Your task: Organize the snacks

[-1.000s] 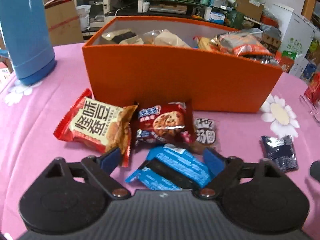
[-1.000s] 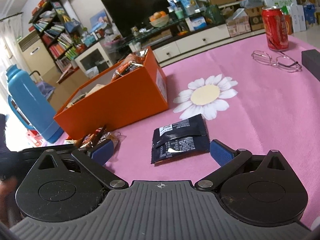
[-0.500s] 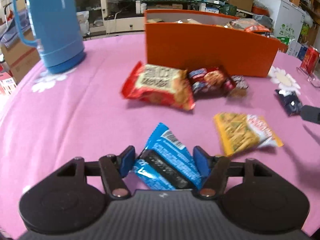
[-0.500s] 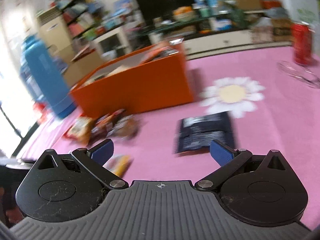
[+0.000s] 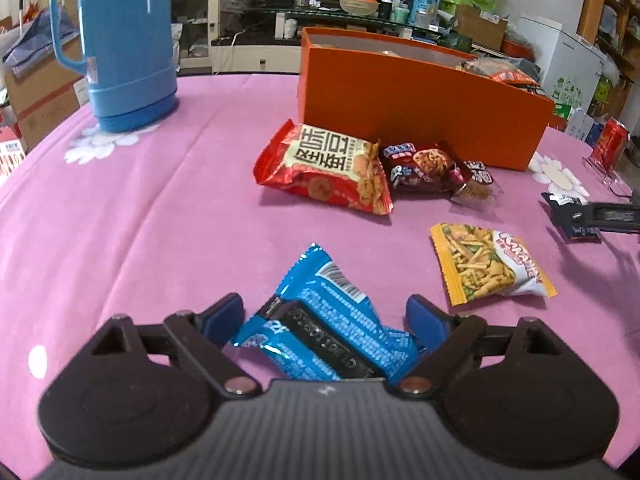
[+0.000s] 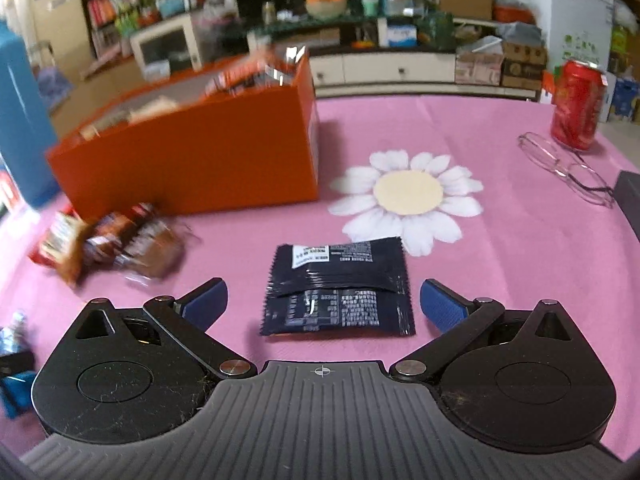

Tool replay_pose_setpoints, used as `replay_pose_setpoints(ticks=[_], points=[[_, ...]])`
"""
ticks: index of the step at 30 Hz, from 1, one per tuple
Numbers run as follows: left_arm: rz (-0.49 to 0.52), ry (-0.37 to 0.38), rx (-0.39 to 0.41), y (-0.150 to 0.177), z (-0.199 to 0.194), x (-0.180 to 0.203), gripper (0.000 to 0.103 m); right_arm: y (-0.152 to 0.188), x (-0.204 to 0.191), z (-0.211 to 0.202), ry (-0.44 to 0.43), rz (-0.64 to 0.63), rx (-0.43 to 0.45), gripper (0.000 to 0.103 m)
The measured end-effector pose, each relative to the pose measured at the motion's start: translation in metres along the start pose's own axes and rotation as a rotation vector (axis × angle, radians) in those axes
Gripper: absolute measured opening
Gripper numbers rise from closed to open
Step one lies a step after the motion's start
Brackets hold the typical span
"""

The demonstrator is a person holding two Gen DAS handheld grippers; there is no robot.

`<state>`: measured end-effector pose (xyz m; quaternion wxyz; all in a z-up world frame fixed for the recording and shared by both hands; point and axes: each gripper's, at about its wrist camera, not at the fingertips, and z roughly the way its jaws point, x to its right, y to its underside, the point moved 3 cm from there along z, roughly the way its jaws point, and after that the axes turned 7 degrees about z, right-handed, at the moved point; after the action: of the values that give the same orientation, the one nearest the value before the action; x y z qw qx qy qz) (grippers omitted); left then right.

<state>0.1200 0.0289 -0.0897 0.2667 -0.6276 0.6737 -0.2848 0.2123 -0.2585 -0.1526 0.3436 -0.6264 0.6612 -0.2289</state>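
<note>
My left gripper is open, its jaws on either side of a blue snack packet that rests on the pink tablecloth. My right gripper is open with a dark navy packet lying flat between its fingers. The orange box holds several snacks; it also shows in the right wrist view. Before it lie a red-and-cream packet, a cookie packet, a small clear-wrapped sweet and a yellow packet.
A blue thermos stands at the back left. A red can, glasses and a dark box edge are at the right. The right gripper's tip and navy packet show in the left wrist view.
My left gripper pulled back from the box with the blue packet and has now opened around it. My right gripper swung right and settled over the navy packet.
</note>
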Motion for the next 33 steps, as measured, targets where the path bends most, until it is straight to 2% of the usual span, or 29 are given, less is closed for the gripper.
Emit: replay_pose_setpoints(ticks=[2, 3, 6, 10, 13, 18, 22, 26, 30, 33], points=[[0.018, -0.007, 0.002, 0.001, 0.001, 0.001, 0.088, 0.003, -0.005, 0.016, 0.025, -0.034, -0.034, 0.094], [0.027, -0.011, 0.003, 0.001, 0.001, 0.001, 0.089, 0.006, -0.01, 0.018, 0.038, -0.077, -0.014, 0.09], [0.052, -0.021, 0.009, 0.003, 0.003, 0.005, 0.092, 0.013, -0.02, 0.009, 0.007, -0.125, -0.008, 0.082], [0.066, -0.022, 0.001, 0.005, 0.001, 0.007, 0.092, 0.032, -0.034, -0.009, -0.06, -0.184, -0.014, 0.083], [0.04, -0.008, -0.002, 0.007, -0.003, 0.003, 0.092, 0.041, -0.037, -0.016, -0.062, -0.178, -0.019, 0.095], [0.01, -0.024, -0.016, 0.005, -0.002, 0.003, 0.095, 0.047, -0.036, -0.021, -0.052, -0.161, 0.003, 0.095], [0.012, -0.079, -0.029, 0.006, 0.0, 0.01, 0.096, 0.044, -0.037, -0.017, -0.028, -0.142, 0.011, 0.095], [-0.037, -0.114, -0.029, 0.01, -0.007, 0.01, 0.096, 0.043, -0.033, -0.019, -0.055, -0.157, 0.004, 0.095], [0.002, -0.129, -0.027, 0.008, -0.007, 0.011, 0.096, 0.044, -0.034, -0.018, -0.054, -0.17, 0.007, 0.095], [0.04, -0.072, -0.009, 0.005, -0.014, 0.011, 0.096, 0.043, -0.034, -0.017, -0.056, -0.169, 0.007, 0.095]])
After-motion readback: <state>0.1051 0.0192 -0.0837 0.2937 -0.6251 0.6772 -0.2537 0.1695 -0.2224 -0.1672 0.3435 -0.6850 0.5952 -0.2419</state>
